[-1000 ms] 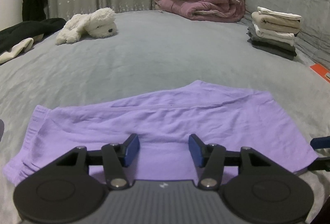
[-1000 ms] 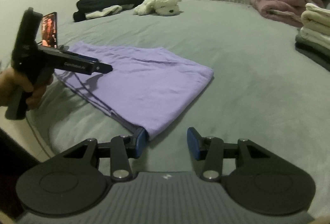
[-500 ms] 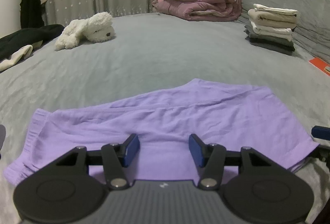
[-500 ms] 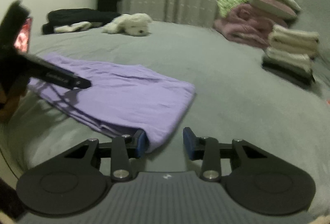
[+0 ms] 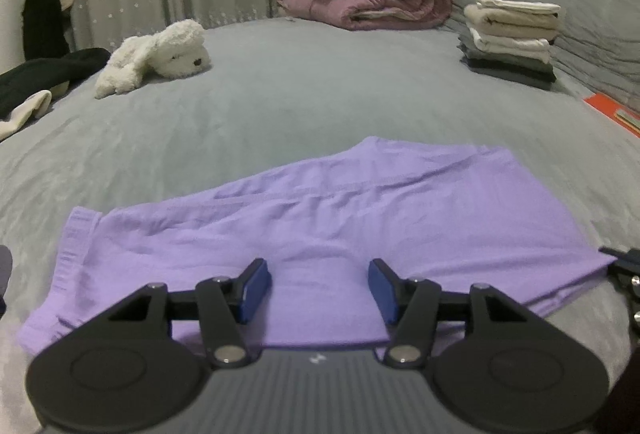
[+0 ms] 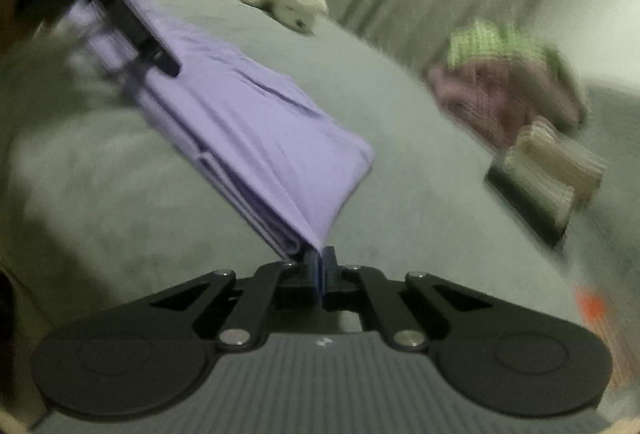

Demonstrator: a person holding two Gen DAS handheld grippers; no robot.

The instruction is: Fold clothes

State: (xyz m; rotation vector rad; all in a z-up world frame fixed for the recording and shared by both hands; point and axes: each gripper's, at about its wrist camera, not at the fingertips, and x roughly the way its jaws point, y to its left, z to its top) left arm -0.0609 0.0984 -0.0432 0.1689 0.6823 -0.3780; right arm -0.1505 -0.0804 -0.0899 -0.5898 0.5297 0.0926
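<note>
purple garment (image 5: 320,218) soft, light, floppy, layered; right gripper (image 6: 322,266) just clamped onto its corner; left gripper (image 5: 318,284) gaping, empty; best grab near edge

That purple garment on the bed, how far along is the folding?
Partly done. The purple garment already lies flat on the bed, doubled into layers, and a folded stack sits further back. In hand: the right gripper has just closed on the garment's near corner, while the left gripper hovers open over its near edge. Left: probably folding it smaller and adding it to the stack.
</note>
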